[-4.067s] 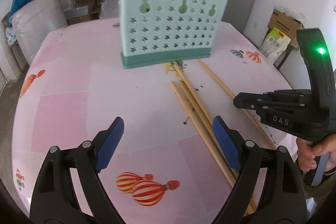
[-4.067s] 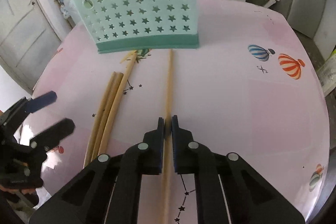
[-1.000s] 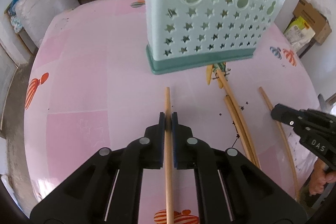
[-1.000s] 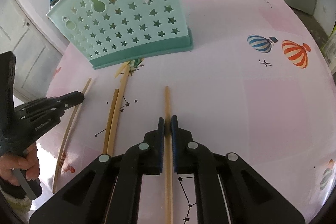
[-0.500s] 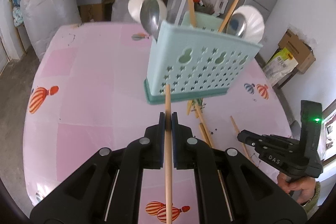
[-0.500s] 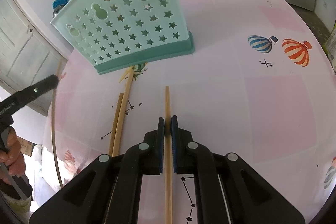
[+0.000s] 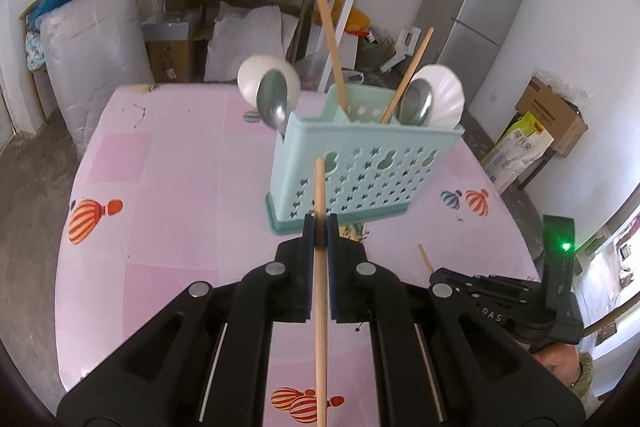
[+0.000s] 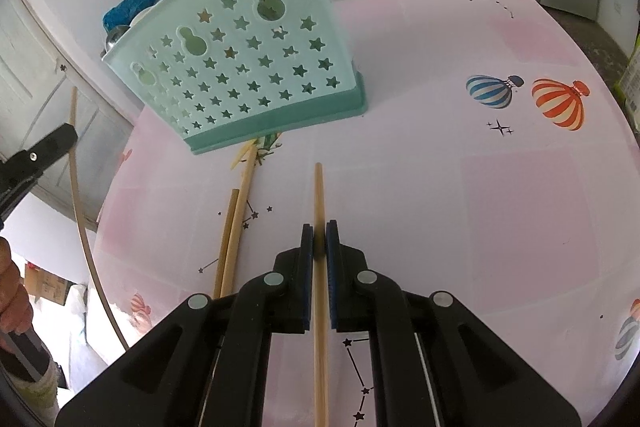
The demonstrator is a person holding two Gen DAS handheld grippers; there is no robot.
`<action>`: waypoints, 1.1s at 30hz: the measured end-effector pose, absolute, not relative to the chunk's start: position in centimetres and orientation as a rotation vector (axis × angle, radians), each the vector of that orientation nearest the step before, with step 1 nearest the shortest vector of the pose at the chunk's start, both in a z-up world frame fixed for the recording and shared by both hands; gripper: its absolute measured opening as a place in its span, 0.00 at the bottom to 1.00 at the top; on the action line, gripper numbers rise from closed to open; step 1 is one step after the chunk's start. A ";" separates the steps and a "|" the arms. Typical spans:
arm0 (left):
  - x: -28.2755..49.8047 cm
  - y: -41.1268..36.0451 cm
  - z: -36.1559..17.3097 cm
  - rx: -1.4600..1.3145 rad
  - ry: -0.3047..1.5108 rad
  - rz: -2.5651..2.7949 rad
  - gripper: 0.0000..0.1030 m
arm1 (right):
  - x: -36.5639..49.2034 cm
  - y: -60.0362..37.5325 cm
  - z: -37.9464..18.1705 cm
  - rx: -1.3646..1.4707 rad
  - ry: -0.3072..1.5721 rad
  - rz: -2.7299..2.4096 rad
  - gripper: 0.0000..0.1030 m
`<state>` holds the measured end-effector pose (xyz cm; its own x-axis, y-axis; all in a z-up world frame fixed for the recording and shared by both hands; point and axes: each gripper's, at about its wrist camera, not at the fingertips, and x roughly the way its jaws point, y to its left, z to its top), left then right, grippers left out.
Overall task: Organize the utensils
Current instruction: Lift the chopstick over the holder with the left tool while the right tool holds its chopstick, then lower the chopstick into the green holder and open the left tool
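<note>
Left tool (image 7: pixel 320 231) higher — chopstick (image 7: pixel 320 291) clamped, aloft.

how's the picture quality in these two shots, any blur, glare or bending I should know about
Left wrist view: daylit and mostly sharp, walls and fridge bowed by the fisheye, dark corners. Right wrist view: the holder bulges, the chopstick smears where the right gripper clamps it, the doorway at lower left is overexposed.
</note>
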<state>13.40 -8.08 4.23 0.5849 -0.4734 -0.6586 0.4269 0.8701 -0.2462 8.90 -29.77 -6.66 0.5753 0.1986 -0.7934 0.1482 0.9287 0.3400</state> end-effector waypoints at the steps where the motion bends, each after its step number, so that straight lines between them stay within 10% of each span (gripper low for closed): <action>1: 13.3 -8.1 4.5 -0.064 0.781 -0.527 0.04 | 8.9 -29.8 -6.6 0.396 0.962 0.031 0.06; 33: 12.0 -7.1 8.4 -0.065 0.661 -0.523 0.04 | 8.3 -30.1 -5.8 0.415 0.922 0.052 0.06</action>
